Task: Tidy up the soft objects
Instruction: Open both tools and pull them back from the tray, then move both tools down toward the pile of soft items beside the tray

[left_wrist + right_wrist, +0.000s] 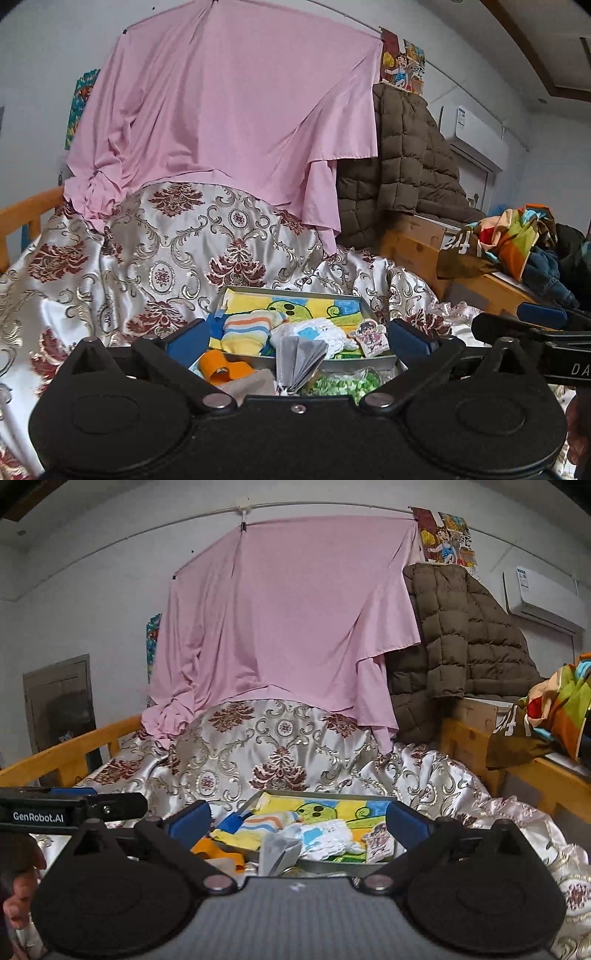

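A grey tray (236,291) lined with a yellow cartoon cloth sits on the patterned bed cover; it also shows in the right wrist view (332,796). In it lie a striped sock (245,326), a white cloth (321,332) and a small cartoon card (371,338). In front of the tray lie a grey face mask (299,360), an orange item (221,367) and a green-patterned piece (340,384). My left gripper (297,338) is open and empty just before the tray. My right gripper (299,819) is open and empty over the same spot; the sock (266,823) and mask (279,853) lie between its fingers.
A pink sheet (229,110) hangs behind the bed. A brown padded coat (406,158) and a pile of coloured clothes (517,236) lie on wooden furniture to the right. A wooden bed rail (74,749) runs along the left. The right gripper's body (535,332) shows at the left view's right edge.
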A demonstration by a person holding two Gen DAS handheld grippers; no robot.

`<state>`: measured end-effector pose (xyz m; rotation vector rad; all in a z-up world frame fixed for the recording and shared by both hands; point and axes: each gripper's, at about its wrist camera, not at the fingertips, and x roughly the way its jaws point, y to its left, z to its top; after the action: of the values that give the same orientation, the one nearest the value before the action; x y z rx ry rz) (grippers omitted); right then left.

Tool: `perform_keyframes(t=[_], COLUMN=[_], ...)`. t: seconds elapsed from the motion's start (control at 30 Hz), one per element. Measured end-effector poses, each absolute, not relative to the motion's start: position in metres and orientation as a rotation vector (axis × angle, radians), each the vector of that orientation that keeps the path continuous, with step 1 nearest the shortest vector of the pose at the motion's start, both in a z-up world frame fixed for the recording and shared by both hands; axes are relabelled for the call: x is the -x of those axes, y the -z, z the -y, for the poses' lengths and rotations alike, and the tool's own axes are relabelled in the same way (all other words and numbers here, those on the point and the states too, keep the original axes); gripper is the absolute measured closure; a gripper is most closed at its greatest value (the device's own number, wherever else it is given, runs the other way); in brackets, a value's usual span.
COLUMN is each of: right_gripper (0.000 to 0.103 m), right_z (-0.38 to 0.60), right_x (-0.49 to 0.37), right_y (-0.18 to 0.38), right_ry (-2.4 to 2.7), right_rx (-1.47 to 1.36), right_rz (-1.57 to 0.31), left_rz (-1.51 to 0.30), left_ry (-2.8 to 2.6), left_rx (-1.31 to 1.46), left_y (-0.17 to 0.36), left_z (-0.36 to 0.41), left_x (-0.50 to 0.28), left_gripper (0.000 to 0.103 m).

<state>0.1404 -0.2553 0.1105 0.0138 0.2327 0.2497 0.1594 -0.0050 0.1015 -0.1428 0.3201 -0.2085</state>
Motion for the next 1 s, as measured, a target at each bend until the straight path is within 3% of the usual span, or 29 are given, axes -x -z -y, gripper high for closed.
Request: perform_keyframes(t=[1.0], right_gripper=[0.000], right_z=[0.236], right_x=[-0.093], right_y=[-0.036], right_ry=[-0.230], right_rx=[-0.051], right_rz=[-0.315], left_rz=[-0.425], left_ry=[0.134], left_rx=[0.069], left_y=[-0.032], left_z=[-0.027], left_x=[-0.101], left_gripper=[0.001])
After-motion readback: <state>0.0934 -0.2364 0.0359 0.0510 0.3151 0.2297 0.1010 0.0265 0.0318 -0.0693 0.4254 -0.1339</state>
